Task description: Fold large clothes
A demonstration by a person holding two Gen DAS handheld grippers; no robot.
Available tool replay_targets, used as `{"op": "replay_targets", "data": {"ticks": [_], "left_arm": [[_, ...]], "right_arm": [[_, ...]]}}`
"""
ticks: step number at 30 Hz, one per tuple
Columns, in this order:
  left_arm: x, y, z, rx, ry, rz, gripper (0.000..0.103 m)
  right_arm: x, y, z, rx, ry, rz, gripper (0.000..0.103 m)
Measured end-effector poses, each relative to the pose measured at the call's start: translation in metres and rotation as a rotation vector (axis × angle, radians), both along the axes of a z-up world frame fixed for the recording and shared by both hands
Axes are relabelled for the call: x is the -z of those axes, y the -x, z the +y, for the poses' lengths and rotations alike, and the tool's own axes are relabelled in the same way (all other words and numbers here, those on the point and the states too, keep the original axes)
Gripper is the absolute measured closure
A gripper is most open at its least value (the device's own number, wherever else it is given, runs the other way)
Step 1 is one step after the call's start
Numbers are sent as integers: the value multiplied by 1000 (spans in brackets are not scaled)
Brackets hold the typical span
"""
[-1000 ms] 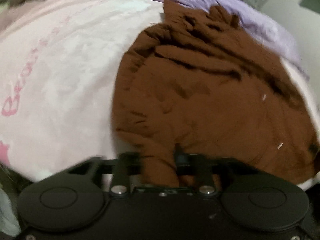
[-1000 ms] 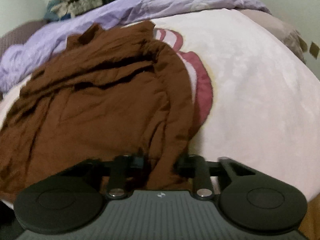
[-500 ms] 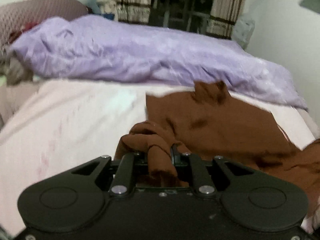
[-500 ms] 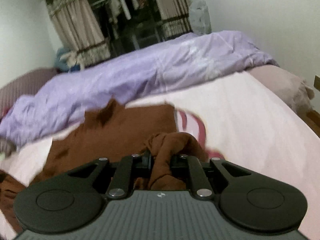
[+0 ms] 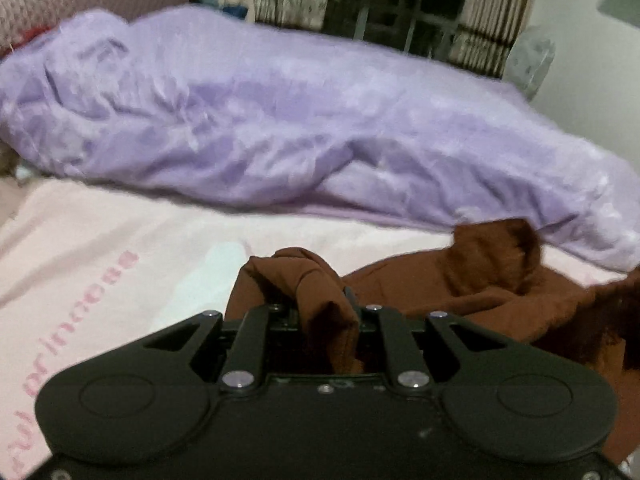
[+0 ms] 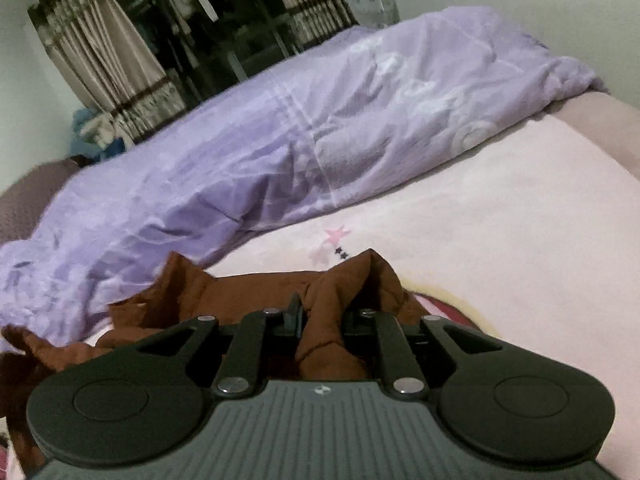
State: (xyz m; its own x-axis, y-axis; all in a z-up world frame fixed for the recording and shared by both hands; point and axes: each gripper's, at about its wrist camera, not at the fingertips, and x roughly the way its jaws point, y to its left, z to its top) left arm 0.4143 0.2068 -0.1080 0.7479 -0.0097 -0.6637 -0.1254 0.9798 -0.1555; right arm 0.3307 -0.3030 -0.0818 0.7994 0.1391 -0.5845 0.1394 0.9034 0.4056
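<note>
1 brown garment [image 5: 480, 292] | 2 grippers: left gripper [image 5: 320, 312], right gripper [image 6: 320, 320] | jaws each clenched on it

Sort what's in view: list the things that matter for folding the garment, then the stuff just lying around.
In the job:
brown garment
left gripper, shut on it
right gripper, shut on it
pink blanket underneath

Lying about:
purple duvet
curtains

1 brown garment [image 5: 472, 292], 2 hand-held grippers [image 5: 320, 312], 1 purple duvet [image 5: 280, 120], 1 pink blanket [image 6: 500, 220]
</note>
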Motion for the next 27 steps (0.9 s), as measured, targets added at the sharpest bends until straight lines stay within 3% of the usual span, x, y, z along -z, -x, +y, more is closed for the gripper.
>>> {"op": "replay_targets", "data": {"ticks": [5,8,10,11,12,13,14,16,19,21,25,27], "left_arm": [[39,-34,11,-9,72,94,75],[24,-23,24,43,96,96,65],[7,-14,38,38,133,62,52],[-3,-8,46,14,172,39,40],[-12,-4,55,-12,210,2,18],[-21,1,62,-53,215,-47,3],[-29,5,67,-119,192,-106,0],[-37,4,75,-196,164,-105,0],[-36,-1,82,-156,222,-49,0],[-33,9,76,-128,210,-54,0],[-23,32,53,-39,115,11,0],[-13,50,39,26,66,36,0]], "right_arm": [[39,-43,7,-24,23,103,83],[38,-40,-1,-99,-2,65,66],[26,-33,-16,-133,-89,28,51],[19,-30,-23,-130,-128,7,49],[14,-26,-28,-120,-164,-8,40],[10,-23,-34,-103,-204,-24,32],[6,-23,-38,-92,-247,-33,27],[2,-23,-47,-55,-342,-53,12],[-8,-22,-57,50,-296,-91,10],[-13,-21,-63,104,-256,-89,10],[-13,-3,-62,39,-198,-86,10],[-11,12,-55,-8,-116,-91,9]]}}
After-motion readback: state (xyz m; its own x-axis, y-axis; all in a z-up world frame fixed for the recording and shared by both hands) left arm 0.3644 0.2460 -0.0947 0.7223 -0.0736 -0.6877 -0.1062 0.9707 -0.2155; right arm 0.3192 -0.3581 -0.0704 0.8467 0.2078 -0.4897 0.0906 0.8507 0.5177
